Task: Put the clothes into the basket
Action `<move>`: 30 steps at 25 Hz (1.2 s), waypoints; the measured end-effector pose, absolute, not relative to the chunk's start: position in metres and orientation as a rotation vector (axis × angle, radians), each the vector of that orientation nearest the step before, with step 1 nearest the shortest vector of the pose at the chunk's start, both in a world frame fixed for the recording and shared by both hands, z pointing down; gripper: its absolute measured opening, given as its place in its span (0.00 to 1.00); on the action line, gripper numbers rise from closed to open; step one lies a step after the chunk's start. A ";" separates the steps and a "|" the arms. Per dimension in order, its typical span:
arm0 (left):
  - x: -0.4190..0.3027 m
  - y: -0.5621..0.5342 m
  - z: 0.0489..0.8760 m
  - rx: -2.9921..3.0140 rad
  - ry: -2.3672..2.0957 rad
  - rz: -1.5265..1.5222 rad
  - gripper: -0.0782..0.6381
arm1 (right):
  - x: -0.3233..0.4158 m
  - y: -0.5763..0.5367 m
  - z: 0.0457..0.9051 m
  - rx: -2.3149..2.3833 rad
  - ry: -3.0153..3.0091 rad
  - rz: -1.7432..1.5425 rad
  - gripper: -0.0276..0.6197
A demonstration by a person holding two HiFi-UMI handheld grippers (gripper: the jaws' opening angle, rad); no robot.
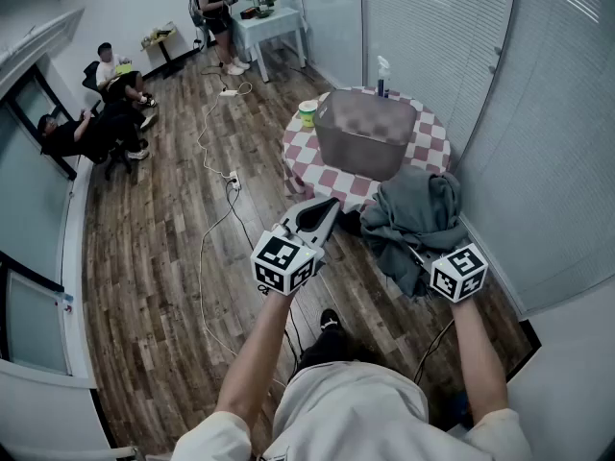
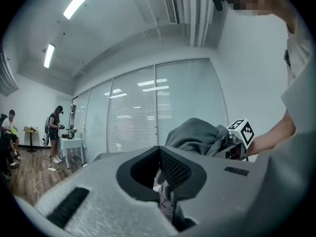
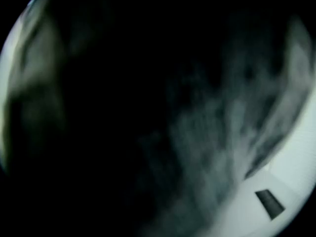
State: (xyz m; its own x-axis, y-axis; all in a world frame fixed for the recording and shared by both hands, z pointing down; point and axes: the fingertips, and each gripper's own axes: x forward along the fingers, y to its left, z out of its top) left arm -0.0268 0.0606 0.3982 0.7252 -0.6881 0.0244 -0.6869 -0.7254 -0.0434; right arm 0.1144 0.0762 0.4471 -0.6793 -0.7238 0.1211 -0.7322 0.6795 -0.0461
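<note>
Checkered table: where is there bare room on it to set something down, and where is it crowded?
Bare cloth shows on the checkered table left of the basket, between the green cup and the left gripper, and in a narrow strip right of the basket. Crowded: the front right, where the right gripper holds the grey clothes.

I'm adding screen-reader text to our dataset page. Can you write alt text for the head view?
Seen from above, a person's right gripper holds up a bunched grey garment close to a grey basket on a round checked table. The left gripper points toward the table's near edge, above a wood floor.
</note>
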 end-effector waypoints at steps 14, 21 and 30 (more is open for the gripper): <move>-0.021 0.069 0.425 -2.951 1.075 -0.160 0.13 | 0.115 0.078 0.455 1.211 -2.767 0.146 0.43; -0.021 0.068 0.425 -2.949 1.089 -0.156 0.13 | 0.114 0.082 0.446 1.183 -2.830 0.175 0.43; -0.020 0.049 0.426 -2.946 1.099 -0.159 0.13 | 0.116 0.065 0.444 1.174 -2.841 0.194 0.43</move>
State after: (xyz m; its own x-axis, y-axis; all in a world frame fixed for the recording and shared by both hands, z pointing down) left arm -0.0204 0.0494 0.4264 0.7513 -0.6527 0.0972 -0.6534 -0.7564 -0.0288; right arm 0.1162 0.0648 0.4439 -0.7077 -0.6987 0.1047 -0.7065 0.7017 -0.0925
